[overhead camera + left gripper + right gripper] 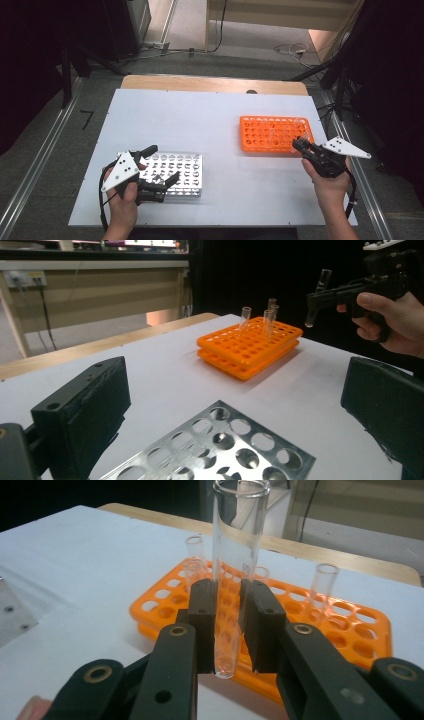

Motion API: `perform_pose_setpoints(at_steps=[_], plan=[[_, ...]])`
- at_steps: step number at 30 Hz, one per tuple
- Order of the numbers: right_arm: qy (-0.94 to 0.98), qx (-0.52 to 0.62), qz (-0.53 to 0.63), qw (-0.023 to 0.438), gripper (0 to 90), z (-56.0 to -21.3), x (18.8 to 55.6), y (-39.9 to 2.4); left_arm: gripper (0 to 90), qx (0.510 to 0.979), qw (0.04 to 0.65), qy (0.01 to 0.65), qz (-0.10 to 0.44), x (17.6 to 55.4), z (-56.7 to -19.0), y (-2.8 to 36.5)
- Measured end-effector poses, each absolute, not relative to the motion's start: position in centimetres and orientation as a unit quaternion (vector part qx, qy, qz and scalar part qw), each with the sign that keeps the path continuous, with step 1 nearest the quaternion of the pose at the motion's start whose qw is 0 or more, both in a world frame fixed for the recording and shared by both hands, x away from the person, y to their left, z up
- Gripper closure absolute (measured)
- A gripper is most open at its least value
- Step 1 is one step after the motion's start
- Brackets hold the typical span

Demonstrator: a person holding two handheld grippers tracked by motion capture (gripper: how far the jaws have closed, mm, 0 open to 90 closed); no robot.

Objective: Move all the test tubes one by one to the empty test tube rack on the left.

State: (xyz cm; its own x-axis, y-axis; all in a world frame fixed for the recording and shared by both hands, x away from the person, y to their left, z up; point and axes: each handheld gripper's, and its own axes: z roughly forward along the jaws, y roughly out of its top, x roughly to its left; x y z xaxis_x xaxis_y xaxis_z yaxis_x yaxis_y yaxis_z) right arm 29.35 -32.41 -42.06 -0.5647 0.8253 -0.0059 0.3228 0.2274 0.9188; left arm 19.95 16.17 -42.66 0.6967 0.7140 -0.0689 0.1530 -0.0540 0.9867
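We see the right gripper (pixel 227 625) closed on a clear glass tube (pixel 235 570), its two black jaws pinching the tube's lower part while the open mouth stands above them and the rounded end hangs just below; in the left gripper view the same tube (pixel 317 297) is held clear of the orange rack (pixel 250 346), off that rack's near right corner, in the right hand (pixel 395 322). In the high view the right gripper (pixel 301 146) sits at the orange rack's (pixel 275 134) near right corner; several more tubes (pixel 244 319) stand upright in that rack's holes, and we cannot count them surely. The left gripper (pixel 162 165) is open, its jaws spread wide and holding nothing; it hangs over the metal rack (pixel 177 172), which lies well apart from the orange rack, toward the person's left; the left hand (pixel 124 197) grips it from the near edge. Both racks rest on the white table (pixel 200 120).
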Motion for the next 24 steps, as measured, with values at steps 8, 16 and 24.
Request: perform_pose_setpoints(at_steps=[8, 16, 24], plan=[[0.773, 0.342, 0.480, 0.236, 73.9, -42.1, 28.0, -29.0, 0.0, 0.714, 0.606, 0.287, 0.199, 20.6, -42.3, 14.3], [0.797, 0.301, 0.478, 0.213, 74.0, -42.3, 27.2, -25.8, 1.6, 0.734, 0.602, 0.271, 0.160, 21.9, -42.2, 12.0], [0.816, 0.267, 0.473, 0.197, 73.9, -42.7, 26.5, -23.0, 6.3, 0.751, 0.591, 0.260, 0.137, 23.0, -41.9, 9.5]])
